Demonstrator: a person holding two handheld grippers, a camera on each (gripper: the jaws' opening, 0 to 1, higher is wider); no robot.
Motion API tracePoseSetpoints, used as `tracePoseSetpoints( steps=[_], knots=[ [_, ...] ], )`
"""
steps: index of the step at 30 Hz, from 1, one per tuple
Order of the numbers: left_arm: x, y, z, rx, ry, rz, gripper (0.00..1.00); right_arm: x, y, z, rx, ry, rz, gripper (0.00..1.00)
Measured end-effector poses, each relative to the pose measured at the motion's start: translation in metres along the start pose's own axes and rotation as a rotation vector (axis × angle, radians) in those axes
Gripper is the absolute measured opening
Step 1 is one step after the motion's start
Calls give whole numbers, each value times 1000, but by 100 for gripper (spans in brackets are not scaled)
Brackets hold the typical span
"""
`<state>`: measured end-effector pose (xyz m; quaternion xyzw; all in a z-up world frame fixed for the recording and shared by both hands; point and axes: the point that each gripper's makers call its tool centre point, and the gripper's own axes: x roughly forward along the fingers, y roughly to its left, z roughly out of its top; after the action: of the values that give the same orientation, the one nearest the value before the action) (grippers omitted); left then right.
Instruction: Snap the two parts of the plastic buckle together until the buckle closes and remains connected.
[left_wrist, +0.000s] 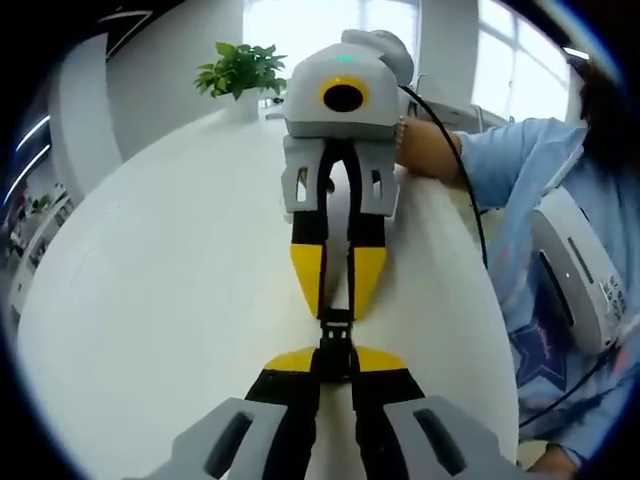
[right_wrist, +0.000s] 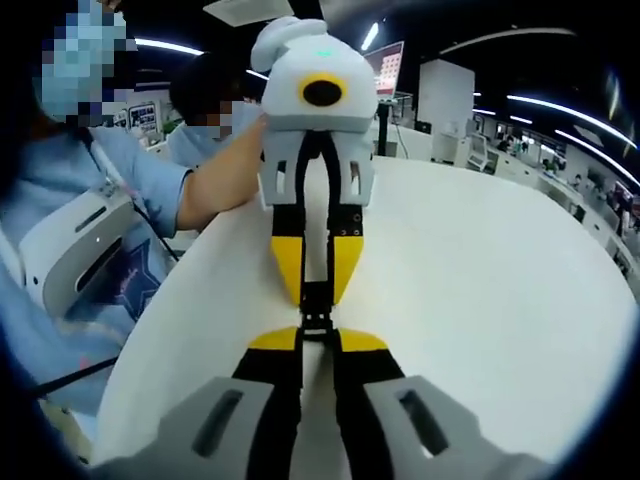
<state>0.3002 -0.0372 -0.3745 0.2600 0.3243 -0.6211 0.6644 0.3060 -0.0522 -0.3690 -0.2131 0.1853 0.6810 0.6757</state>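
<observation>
While both grippers face each other nose to nose above the white worktop (left_wrist: 150, 300), the black plastic buckle (left_wrist: 336, 345) hangs in the short gap between their yellow tips, lifted clear of the surface. In the left gripper view, the left gripper (left_wrist: 335, 362) has its jaws closed on the near end of the buckle, and the right gripper (left_wrist: 338, 290) comes in from above with its jaws pinched on the far end. The right gripper view gives the mirror of this: the right gripper (right_wrist: 318, 345) clamps its part, and the left gripper (right_wrist: 316, 290) holds the other. The two parts look touching or already partly seated, but the joint is too small and dark to say whether the latch has caught. To finish this step well, I would keep the two grippers on one straight line, so the prongs enter the socket squarely, and press them toward each other with steady, even force. Any twist or tilt of one hand would likely jam a prong against the socket's edge. Grips should stay firm, since a thin part could slip or pivot between the pads under the push. A light pull apart afterwards would test that the buckle holds.
</observation>
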Motion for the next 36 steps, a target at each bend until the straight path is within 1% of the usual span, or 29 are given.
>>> tracePoseSetpoints(
  steps=[7,15,36],
  knots=[
    [0,0,0,-7,-7,-1,11,0,1,1,11,-6,-19,11],
    [1,-2,1,-11,-10,-9,10,0,2,2,-1,-2,-27,11],
    [0,-5,1,-16,-2,-4,10,1,2,5,5,-19,-16,10]
  ],
)
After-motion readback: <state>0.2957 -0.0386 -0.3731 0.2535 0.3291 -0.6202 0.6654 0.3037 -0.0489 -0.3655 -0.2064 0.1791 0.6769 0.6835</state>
